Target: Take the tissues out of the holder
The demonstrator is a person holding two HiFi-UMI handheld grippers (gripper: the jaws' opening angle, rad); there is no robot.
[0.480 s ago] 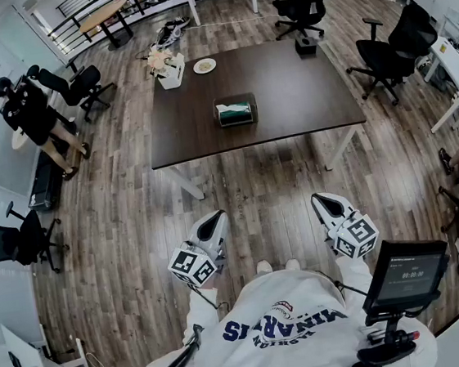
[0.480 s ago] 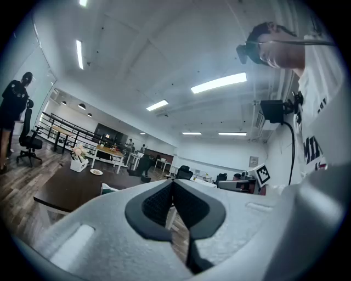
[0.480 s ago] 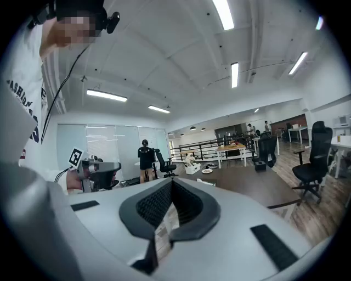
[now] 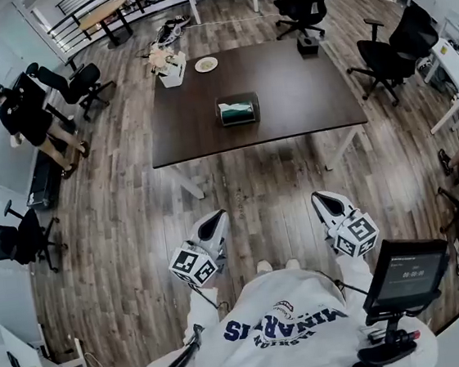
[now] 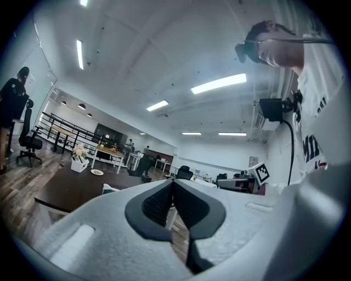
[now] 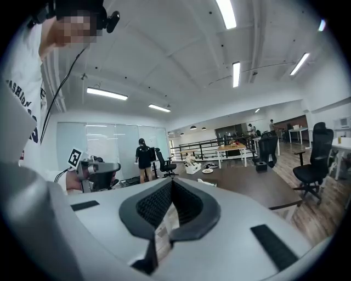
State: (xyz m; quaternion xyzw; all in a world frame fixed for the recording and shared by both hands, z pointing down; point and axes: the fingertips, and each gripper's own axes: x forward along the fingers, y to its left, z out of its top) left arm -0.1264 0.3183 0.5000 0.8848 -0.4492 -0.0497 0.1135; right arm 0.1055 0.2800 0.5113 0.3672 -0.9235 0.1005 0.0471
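Tissue holder (image 4: 238,110) is sitting mid-desk (image 4: 301,88), nothing pulled from it yet. Left gripper (image 4: 214,219) and right gripper (image 4: 322,201) are hanging well short of the desk, jaws together and empty, likely because the approach is pending.

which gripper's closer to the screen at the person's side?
Right. The right gripper is just ahead and to the left of the screen, on the same side of the person. The left gripper is across the person's body, well away from it.
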